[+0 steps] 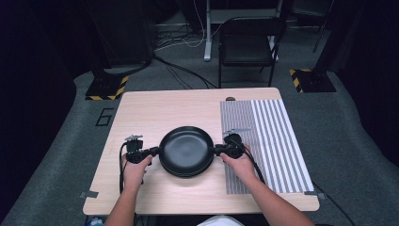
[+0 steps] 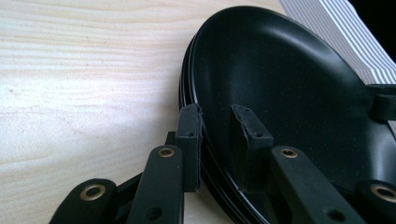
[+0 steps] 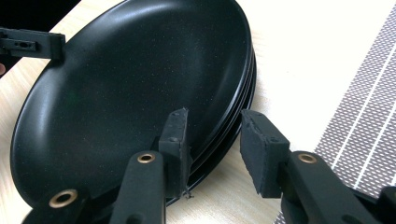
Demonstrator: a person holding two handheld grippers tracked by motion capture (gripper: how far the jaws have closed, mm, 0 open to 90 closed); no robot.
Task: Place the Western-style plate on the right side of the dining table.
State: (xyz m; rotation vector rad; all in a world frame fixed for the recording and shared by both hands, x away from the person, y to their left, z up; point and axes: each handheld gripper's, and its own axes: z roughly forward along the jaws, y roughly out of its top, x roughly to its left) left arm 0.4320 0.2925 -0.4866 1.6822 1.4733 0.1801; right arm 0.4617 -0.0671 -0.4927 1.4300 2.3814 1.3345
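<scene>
Plates (image 1: pixel 186 150), black, stacked several deep with rims nested, standing near the middle of the table (image 1: pixel 155 110), a pale wood top and the largest item entered; the stack's right edge sits just beside the striped mat (image 1: pixel 270 141), which covers the table's right portion, grey-and-white lines running away from the person. Chair (image 1: pixel 247 42), dark, folding, on the floor beyond the far edge, well apart from the work. Left gripper (image 2: pixel 219 135): jaws straddle the rim of the top plate at the stack's left side, one pad (image 2: pixel 190 140) outside against the stacked rims, the other inside on the plate's well; they look closed on that rim, though contact of the inner pad is hard to confirm. Right gripper (image 3: pixel 215 149): jaws spread, inner pad (image 3: pixel 175 144) lying on the top plate's inner slope, outer pad hanging clear of the stack over bare wood, so nothing is pinched on this side. Judgement on the step in hand: a two-sided lift of the top plate appears to be in preparation. To do it well, the right jaws should close on the same single rim as the left, not on two plates together; both grips should sit opposite one another and rise level, since glossy nested plates may cling or slide.
</scene>
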